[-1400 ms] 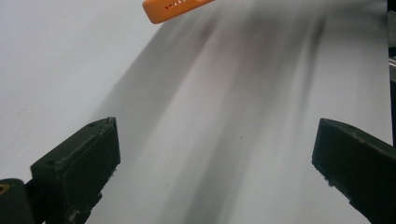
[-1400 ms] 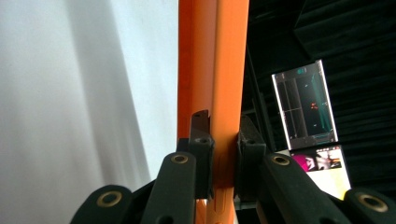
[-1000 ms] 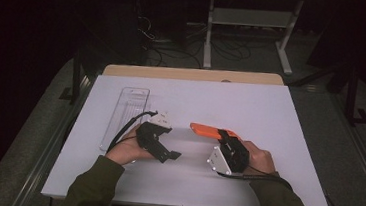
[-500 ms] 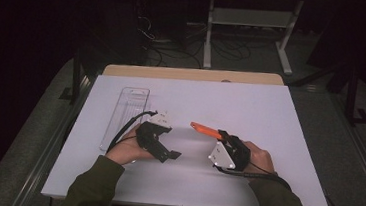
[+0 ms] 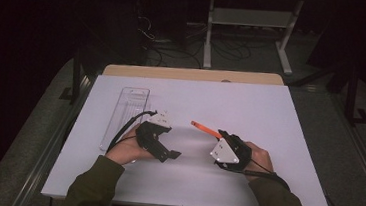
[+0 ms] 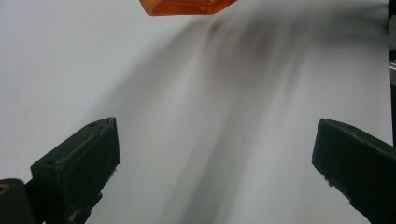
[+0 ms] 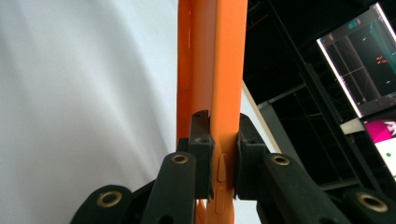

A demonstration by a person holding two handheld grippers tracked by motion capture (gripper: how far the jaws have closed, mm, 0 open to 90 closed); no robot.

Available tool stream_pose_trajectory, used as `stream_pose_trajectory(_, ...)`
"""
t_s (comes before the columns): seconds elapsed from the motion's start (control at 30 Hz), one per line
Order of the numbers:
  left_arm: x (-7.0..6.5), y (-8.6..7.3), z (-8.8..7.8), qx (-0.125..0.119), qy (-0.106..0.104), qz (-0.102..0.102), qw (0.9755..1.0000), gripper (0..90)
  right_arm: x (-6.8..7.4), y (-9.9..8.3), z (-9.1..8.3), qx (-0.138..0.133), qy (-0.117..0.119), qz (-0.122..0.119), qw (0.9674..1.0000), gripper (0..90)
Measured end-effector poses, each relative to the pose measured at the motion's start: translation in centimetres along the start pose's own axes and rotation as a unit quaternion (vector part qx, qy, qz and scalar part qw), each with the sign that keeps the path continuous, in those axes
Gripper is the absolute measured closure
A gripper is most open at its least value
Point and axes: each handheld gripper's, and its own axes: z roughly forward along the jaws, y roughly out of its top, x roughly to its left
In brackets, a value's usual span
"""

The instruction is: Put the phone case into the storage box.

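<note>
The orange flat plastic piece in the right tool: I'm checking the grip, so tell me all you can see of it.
The orange flat plastic piece is long, thin and glossy, somewhat see-through at one edge. The right tool is shut on it, both black pads pressing its flat faces, near one end. In the high view it juts out from that tool toward the table's far left, above the white table. What it is stays unclear.

A high camera looks forward and down on the white table [image 5: 279, 121]. Each gripper's close camera looks along its jaws; both show that tabletop.
</note>
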Motion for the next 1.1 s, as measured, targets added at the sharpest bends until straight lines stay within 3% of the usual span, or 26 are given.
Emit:
stream_pose_trajectory(0.4, 0.0, 0.0, 0.0, 0.001, 0.001, -0.002, 1.0000, 0.9, -0.8, -0.1, 0.1, 0.006, 0.026, 0.040, 0.9989, 78.7)
stream_pose_trajectory(0.7, -0.1, 0.0, 0.0, 0.002, -0.001, -0.007, 1.0000, 0.9, -1.0, 0.0, 0.2, 0.005, 0.045, 0.079, 0.9959, 78.7)
stream_pose_trajectory(0.9, -0.1, 0.0, 0.0, 0.002, -0.001, -0.007, 1.0000, 0.9, -1.2, 0.0, 0.2, 0.007, 0.058, 0.128, 0.9901, 78.8)
stream_pose_trajectory(1.1, -0.1, 0.0, 0.1, 0.002, -0.001, -0.007, 1.0000, 0.9, -1.7, 0.0, 0.2, 0.004, 0.072, 0.157, 0.9850, 78.8)
